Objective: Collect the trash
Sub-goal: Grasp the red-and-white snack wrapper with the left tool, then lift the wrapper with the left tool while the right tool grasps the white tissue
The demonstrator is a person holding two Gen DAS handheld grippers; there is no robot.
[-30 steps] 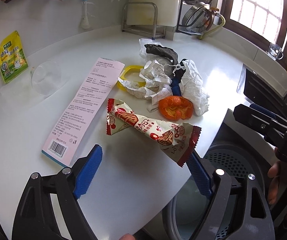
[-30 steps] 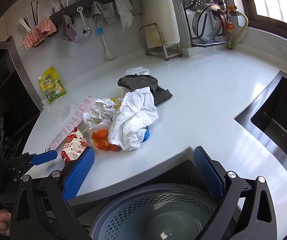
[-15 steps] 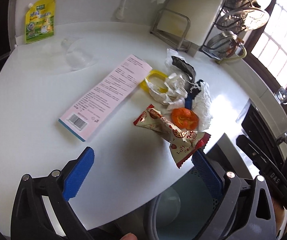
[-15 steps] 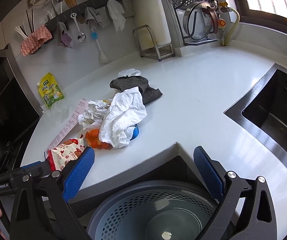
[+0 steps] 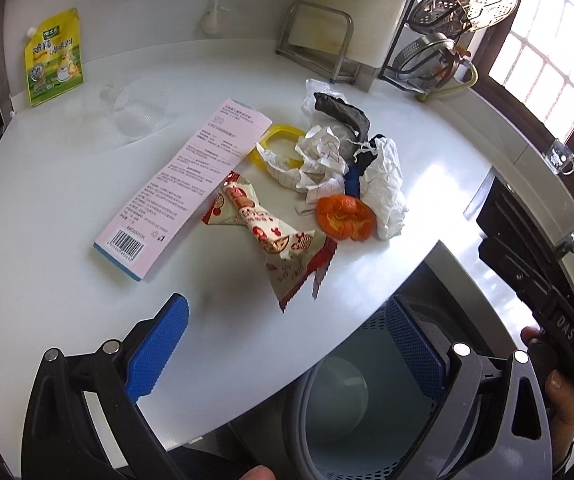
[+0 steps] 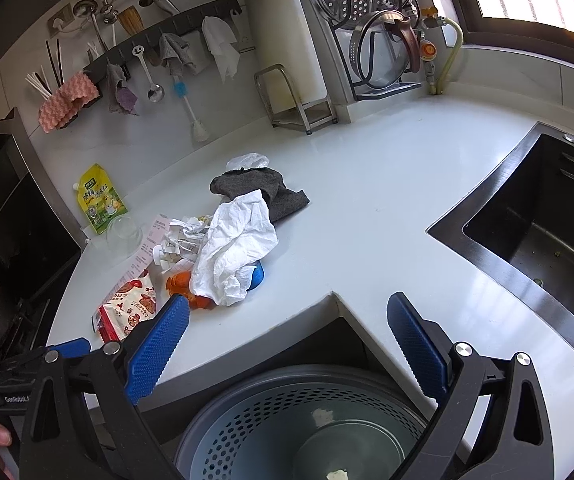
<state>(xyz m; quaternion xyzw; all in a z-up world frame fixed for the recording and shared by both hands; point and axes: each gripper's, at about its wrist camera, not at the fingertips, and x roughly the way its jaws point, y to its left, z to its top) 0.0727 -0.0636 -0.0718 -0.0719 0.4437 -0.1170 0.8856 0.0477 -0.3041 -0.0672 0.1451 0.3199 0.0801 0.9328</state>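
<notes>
A heap of trash lies on the white counter (image 5: 47, 264): a red-and-cream snack wrapper (image 5: 271, 232), orange peel (image 5: 343, 216), crumpled white tissue (image 5: 383, 184), crumpled printed paper (image 5: 319, 160), a yellow ring (image 5: 271, 140), a grey rag (image 5: 343, 114) and a pink leaflet (image 5: 191, 184). My left gripper (image 5: 287, 344) is open and empty, just short of the wrapper. My right gripper (image 6: 287, 344) is open and empty over the grey perforated bin (image 6: 287, 412), with the wrapper (image 6: 127, 308), tissue (image 6: 235, 248) and rag (image 6: 263, 188) ahead on the left.
The bin (image 5: 351, 396) stands below the counter's notched edge. A steel sink (image 6: 539, 232) is at the right. A yellow pouch (image 5: 53, 56) and a clear cup (image 5: 135, 108) sit at the back left. A dish rack (image 6: 383, 32) and metal stand (image 6: 299, 96) line the wall.
My left gripper has drawn back and risen, so the wrapper sits farther ahead of it. My right gripper has shifted slightly; the trash heap has not moved.
</notes>
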